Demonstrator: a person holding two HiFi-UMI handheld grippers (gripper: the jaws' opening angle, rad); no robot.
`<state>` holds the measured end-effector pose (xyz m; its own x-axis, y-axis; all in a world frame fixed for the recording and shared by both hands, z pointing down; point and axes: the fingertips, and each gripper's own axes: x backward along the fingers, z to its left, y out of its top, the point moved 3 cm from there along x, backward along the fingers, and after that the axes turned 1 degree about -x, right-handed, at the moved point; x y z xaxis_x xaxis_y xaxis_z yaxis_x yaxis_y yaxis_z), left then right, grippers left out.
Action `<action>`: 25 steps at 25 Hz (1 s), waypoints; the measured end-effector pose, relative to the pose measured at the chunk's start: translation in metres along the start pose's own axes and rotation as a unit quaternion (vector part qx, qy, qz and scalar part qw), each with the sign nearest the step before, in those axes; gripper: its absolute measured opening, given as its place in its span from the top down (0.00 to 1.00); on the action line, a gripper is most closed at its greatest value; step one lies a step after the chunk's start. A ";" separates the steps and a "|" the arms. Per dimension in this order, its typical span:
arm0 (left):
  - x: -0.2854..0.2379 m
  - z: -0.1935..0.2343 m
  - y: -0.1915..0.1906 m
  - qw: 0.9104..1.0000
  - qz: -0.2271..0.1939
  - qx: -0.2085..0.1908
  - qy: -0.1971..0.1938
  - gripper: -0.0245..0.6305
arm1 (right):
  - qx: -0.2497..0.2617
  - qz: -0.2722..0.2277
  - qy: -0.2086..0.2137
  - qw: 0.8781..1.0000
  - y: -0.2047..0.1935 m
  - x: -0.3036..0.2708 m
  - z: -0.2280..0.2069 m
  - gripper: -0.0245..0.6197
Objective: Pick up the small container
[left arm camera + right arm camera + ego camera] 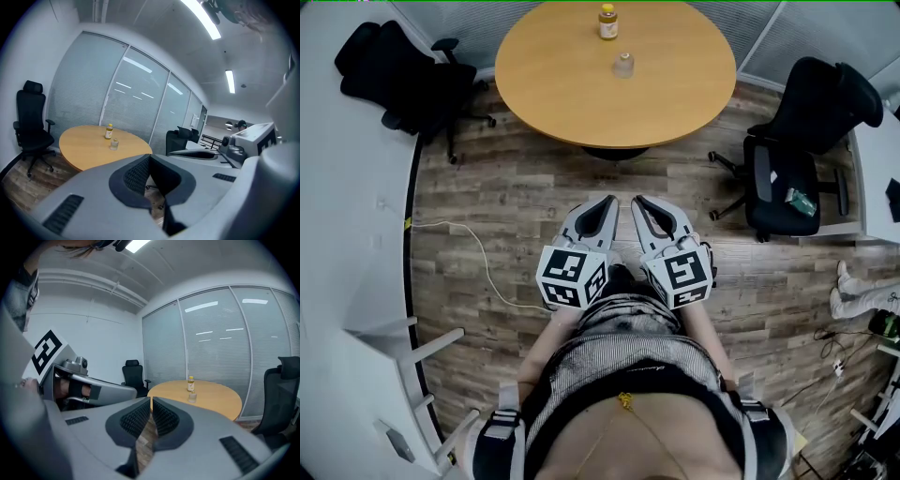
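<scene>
L gripper [608, 201], R gripper [638, 201] jaws closed; small container [623, 65] distant, blurry.

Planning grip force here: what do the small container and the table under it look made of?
Small container: clear, the tabletop shows through it; glass or clear plastic, cannot tell which. Table: smooth, even tan top; probably wood veneer or laminate.
</scene>
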<state>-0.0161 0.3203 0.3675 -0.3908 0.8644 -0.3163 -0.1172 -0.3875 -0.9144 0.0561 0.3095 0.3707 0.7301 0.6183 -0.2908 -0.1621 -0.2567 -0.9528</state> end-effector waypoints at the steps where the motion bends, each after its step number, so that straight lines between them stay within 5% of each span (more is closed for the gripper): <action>1: 0.001 0.003 -0.001 1.000 0.001 0.000 0.001 0.93 | -0.002 0.001 -0.001 1.000 0.000 -0.002 0.002 0.92; 25: -0.024 0.046 0.006 1.000 0.013 0.015 0.025 0.93 | -0.008 0.015 0.013 1.000 0.001 -0.047 -0.011 0.92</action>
<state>-0.0495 0.2824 0.3810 -0.3489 0.8683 -0.3526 -0.1344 -0.4187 -0.8981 0.0290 0.2719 0.3846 0.7421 0.5908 -0.3165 -0.1732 -0.2871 -0.9421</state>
